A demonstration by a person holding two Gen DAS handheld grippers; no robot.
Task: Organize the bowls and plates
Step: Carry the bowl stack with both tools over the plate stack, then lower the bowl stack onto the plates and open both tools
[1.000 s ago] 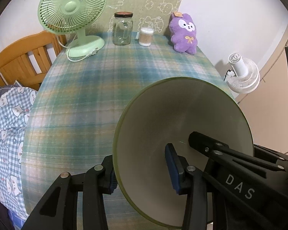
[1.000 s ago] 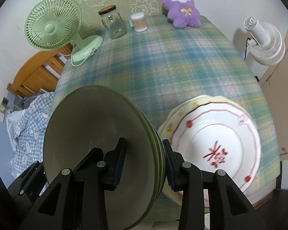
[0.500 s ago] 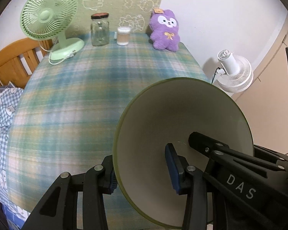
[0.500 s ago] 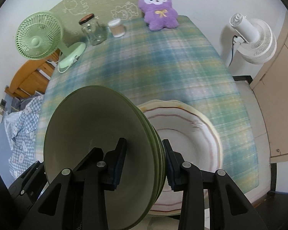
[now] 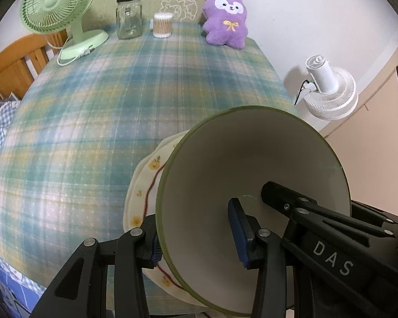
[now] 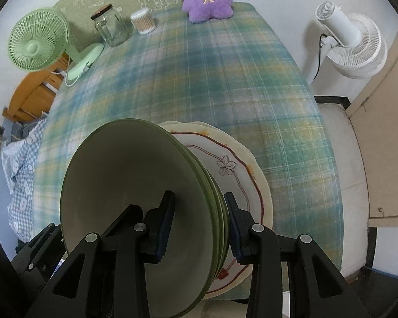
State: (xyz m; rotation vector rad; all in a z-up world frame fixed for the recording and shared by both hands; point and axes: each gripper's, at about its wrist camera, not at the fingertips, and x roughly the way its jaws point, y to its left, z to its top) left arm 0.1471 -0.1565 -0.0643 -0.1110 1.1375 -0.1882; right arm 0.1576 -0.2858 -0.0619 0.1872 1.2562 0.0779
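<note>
In the left wrist view, the green desk fan [image 5: 54,13] stands at the upper left, then the glass jar [image 5: 128,17], the cotton swab tub [image 5: 162,25] and the purple plush [image 5: 225,22] along the top of the plaid tablecloth [image 5: 119,106]. Lower centre, the left gripper [image 5: 199,241] is clamped on the rim of the green bowl stack [image 5: 249,175], one pad outside and one inside. Half a second ago only cloth lay beneath the bowls in this view; now the cream patterned plates [image 5: 146,175] show under the stack's left edge.

In the right wrist view, the right gripper [image 6: 197,228] pinches the opposite rim of the same green bowl stack [image 6: 135,182], several nested rims showing between its pads. The plates [image 6: 241,175] sit just right of centre, nearer the stack than a second ago, on the cloth. A white floor fan [image 6: 355,45] stands at upper right.

The bowls appear carried over the plates; setting them down there looks like the next step, and both grips should release together.
</note>
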